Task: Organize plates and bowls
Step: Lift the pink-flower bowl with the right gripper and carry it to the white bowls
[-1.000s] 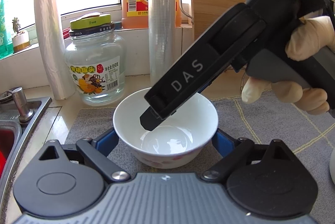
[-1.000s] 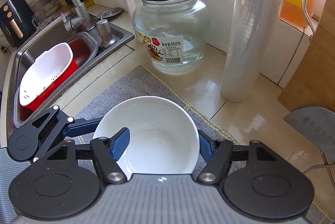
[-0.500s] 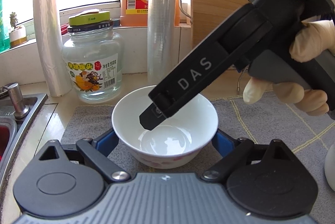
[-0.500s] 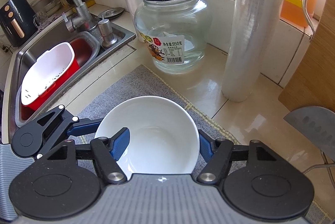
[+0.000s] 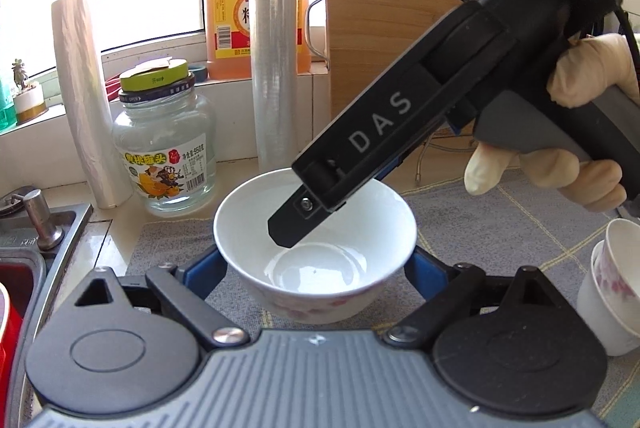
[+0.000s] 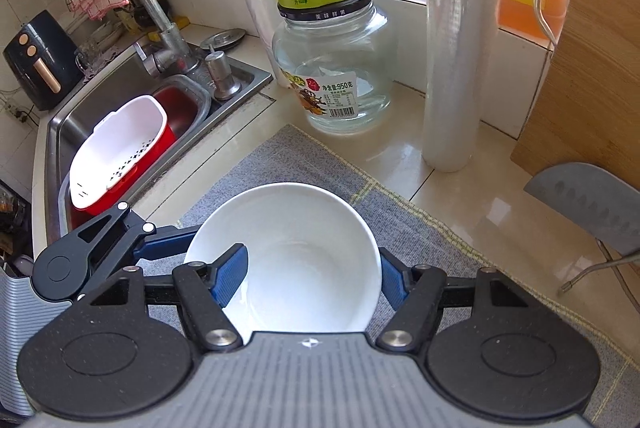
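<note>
Bowl (image 5: pixel 316 248) sits between left tongs (image 5: pixel 316 270), right tongs (image 6: pixel 312 276) straddling its rim.

The bowl (image 5: pixel 316 256) is white inside, with a faint pink floral print on its outer wall. It sits on a grey mat (image 5: pixel 500 228) crossed by thin yellow lines. The gripper fingers (image 6: pixel 230 274) carry blue pads on black linkages. The far glass jar (image 6: pixel 334 68) has a yellow-green lid; the sink basket (image 6: pixel 118 152) is white over red.
</note>
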The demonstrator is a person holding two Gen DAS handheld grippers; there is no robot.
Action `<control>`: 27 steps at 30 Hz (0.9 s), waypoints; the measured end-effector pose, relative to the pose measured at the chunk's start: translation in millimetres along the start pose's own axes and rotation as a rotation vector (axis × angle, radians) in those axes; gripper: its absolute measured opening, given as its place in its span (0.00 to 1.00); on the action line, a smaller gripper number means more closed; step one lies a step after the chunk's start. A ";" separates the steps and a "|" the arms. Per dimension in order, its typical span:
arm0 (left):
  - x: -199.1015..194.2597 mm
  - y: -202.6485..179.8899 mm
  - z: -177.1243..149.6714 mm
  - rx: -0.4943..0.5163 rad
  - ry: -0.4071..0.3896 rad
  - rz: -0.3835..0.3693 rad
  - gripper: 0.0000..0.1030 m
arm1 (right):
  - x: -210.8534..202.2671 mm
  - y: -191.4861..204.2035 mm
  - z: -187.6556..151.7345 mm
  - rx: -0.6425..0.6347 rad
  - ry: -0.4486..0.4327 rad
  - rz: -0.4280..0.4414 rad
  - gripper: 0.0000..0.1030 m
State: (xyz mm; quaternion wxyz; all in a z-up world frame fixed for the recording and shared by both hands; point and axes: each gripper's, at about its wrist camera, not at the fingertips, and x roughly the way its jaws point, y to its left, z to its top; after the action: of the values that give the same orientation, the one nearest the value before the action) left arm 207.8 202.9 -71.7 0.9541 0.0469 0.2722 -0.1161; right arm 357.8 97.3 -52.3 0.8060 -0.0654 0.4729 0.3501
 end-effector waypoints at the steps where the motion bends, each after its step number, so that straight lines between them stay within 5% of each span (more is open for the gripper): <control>1: -3.0 -1.7 1.3 0.001 0.002 -0.002 0.92 | -4.3 0.3 -1.4 0.005 -0.006 0.006 0.72; 27: -56.1 -76.3 16.8 0.084 0.000 -0.107 0.92 | -103.8 -4.4 -70.1 0.070 -0.090 -0.007 0.72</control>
State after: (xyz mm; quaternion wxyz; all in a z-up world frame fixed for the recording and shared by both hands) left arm 151.2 137.5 -29.7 0.9437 0.0722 0.2690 -0.1783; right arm 278.4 11.2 -7.6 0.8295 -0.0229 0.4477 0.3331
